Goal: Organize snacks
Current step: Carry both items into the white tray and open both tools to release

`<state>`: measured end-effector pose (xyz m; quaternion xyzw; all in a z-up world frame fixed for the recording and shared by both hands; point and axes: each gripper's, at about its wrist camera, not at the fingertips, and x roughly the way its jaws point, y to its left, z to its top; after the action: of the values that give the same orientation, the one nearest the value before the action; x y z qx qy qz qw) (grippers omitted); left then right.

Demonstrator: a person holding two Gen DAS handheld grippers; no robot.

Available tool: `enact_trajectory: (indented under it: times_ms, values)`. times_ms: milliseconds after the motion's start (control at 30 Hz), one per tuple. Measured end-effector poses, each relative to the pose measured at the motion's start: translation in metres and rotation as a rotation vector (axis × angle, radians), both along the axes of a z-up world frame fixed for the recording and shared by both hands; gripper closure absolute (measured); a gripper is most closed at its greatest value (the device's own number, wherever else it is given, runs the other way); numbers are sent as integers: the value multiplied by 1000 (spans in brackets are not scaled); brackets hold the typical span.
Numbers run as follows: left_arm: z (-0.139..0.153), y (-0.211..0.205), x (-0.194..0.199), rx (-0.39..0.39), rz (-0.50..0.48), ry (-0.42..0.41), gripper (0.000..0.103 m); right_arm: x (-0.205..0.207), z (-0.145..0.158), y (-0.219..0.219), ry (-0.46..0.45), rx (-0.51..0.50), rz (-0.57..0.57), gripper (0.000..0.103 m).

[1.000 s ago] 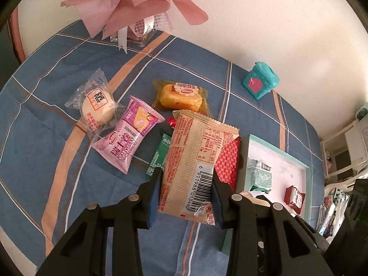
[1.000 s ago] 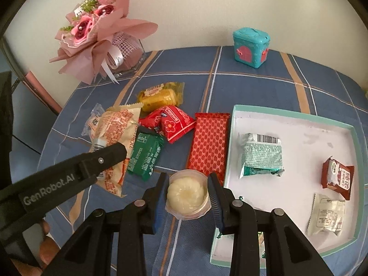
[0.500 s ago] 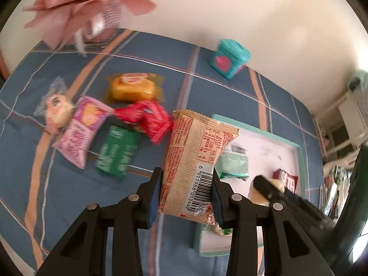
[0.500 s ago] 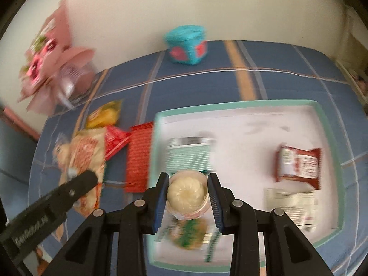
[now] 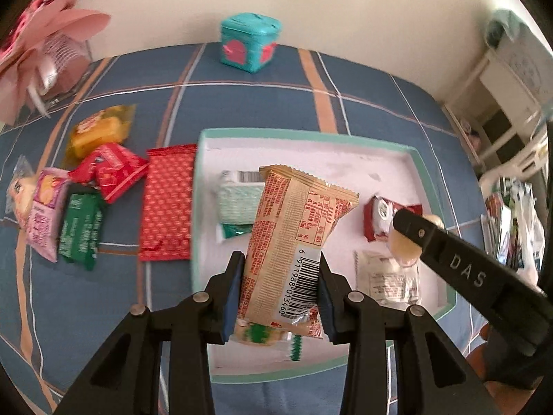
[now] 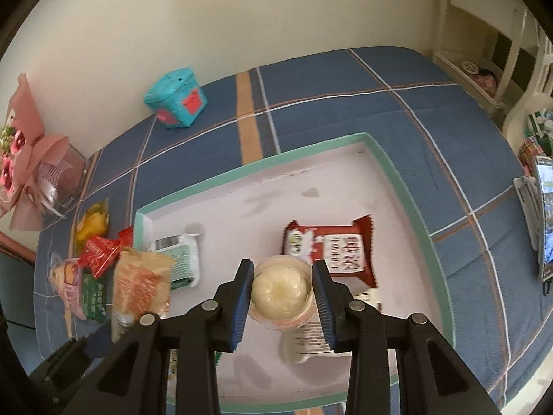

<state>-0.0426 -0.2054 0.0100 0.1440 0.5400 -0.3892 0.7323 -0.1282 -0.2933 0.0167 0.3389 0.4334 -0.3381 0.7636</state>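
My left gripper point(image 5: 278, 290) is shut on a tan snack packet with a barcode point(image 5: 293, 242), held above the teal-rimmed white tray point(image 5: 311, 136). My right gripper point(image 6: 281, 292) is shut on a round cream pastry in a clear cup point(image 6: 280, 285), also over the tray point(image 6: 408, 186). Inside the tray lie a green-and-white packet point(image 5: 238, 197), a dark red packet point(image 6: 331, 252) and a white packet point(image 5: 387, 276). The right gripper's finger point(image 5: 459, 269) reaches in from the right in the left wrist view.
Left of the tray on the blue plaid cloth lie a red patterned packet point(image 5: 167, 207), a red wrapper point(image 5: 110, 169), a yellow cake packet point(image 5: 98, 131), a green packet point(image 5: 79, 231) and a pink one point(image 5: 43, 214). A teal box point(image 5: 250, 43) and a pink bouquet point(image 6: 27, 159) stand by the wall.
Both grippers have swung to the right from over the loose snacks to above the tray, each still holding its snack. Their wrists have rolled along the way.
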Motion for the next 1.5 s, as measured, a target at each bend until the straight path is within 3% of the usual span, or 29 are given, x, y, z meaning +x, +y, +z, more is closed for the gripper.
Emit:
enact_trajectory:
  times_ms: [733,833,1067,1333,1500]
  values:
    - [-31,-20,-8,84,-12,30,62,9,-37,4,71,90,24,65]
    - [-31,-18,-7,88,-5,35,52,8,-38,4,82,97,26,64]
    - [-17,-8,-6,69,7,31,47,9,-24,7,80,66,34,64]
    - [13,10,1,4,37,1,45,-5,19,8,-2,-17,2,64]
    - [18,17,10,-21,79,1,45,-6,29,9,-17,-38,-2,64]
